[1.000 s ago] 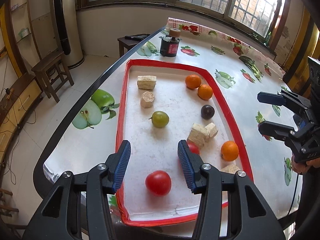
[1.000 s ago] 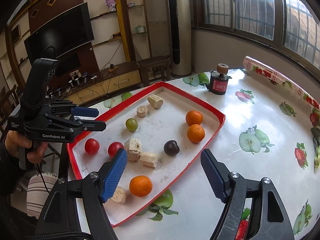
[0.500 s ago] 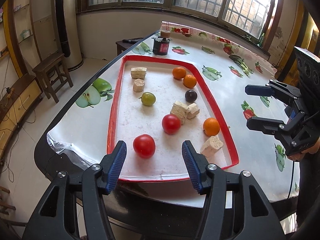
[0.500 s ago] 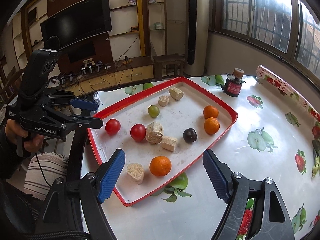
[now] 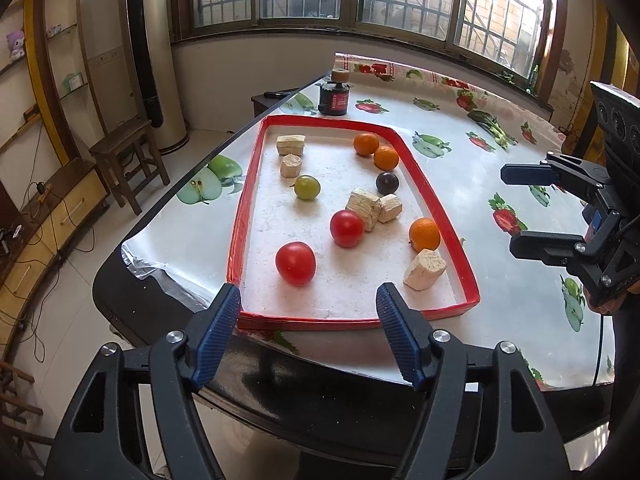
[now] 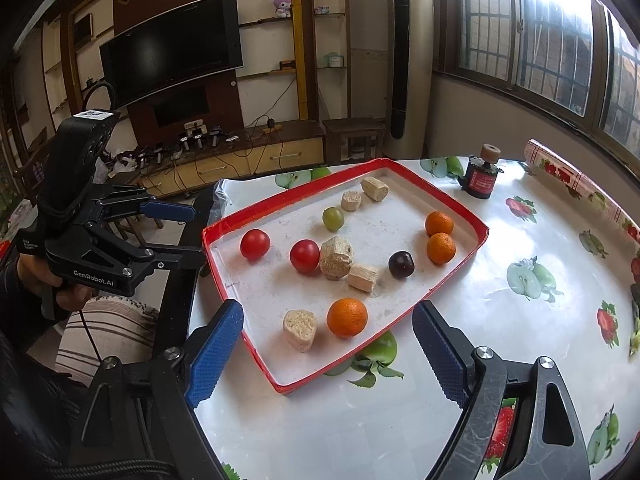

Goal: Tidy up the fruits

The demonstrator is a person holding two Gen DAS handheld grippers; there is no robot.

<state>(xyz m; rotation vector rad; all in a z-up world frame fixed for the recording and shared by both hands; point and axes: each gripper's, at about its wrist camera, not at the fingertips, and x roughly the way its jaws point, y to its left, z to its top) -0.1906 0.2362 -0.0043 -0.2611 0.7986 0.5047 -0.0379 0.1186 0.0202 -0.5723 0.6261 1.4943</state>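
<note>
All the fruit lies loose in the red tray (image 5: 245,216) on the surface (image 5: 472,184): two tomatoes (image 5: 295,262) at 7 o'clock, oranges (image 5: 365,143) at 1, the green (image 5: 307,187) and dark fruit (image 5: 387,183) mid-tray among pale blocks (image 5: 424,269). Both left tongs (image 5: 308,334) and right tongs (image 6: 328,350) hang released and empty, so how much sorting remains cannot be told.

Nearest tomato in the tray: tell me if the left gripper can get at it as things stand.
Probably yes. The left gripper is open, its jaws set wider than the nearest tomato, which lies straight ahead just past the red tray's low front rim, with nothing between them.
</note>
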